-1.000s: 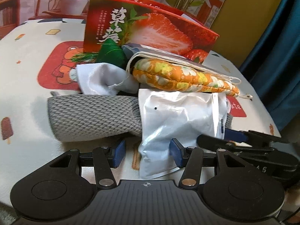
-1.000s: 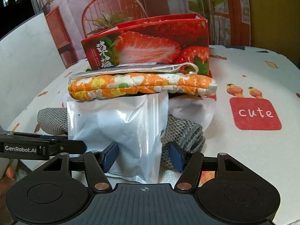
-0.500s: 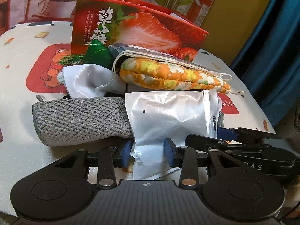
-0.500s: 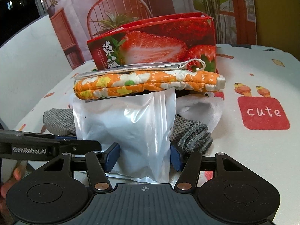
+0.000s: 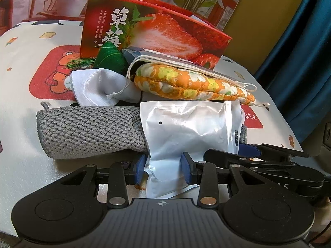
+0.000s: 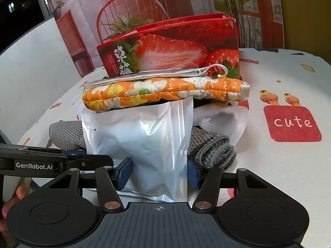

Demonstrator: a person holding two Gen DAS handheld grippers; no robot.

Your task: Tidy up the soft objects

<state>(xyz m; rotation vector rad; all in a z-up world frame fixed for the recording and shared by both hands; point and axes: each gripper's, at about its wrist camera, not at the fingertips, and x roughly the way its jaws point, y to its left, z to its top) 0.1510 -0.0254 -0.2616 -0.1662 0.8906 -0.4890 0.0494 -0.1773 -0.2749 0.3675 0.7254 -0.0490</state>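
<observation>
A white plastic pouch (image 5: 190,132) stands at the front of a pile of soft things. My left gripper (image 5: 163,168) is shut on the pouch's lower left corner. My right gripper (image 6: 159,172) has its blue pads on both sides of the pouch (image 6: 140,142), closed in on it. An orange flowered mitt (image 5: 192,86) lies on top of the pouch, with a flat bag with cords (image 6: 157,74) on it. A grey knitted cloth (image 5: 89,130) lies behind, with a white cloth bag (image 5: 97,91) and a green tasselled piece (image 5: 109,60).
A red strawberry paper bag (image 5: 157,35) stands open behind the pile; it also shows in the right wrist view (image 6: 171,45). The table has a white patterned cloth (image 6: 289,169). A blue curtain (image 5: 300,51) hangs at the right.
My left gripper's pads have closed in on the pouch's corner, and both grippers have come a little nearer to the pile. The pouch now stands a bit higher and more upright.
</observation>
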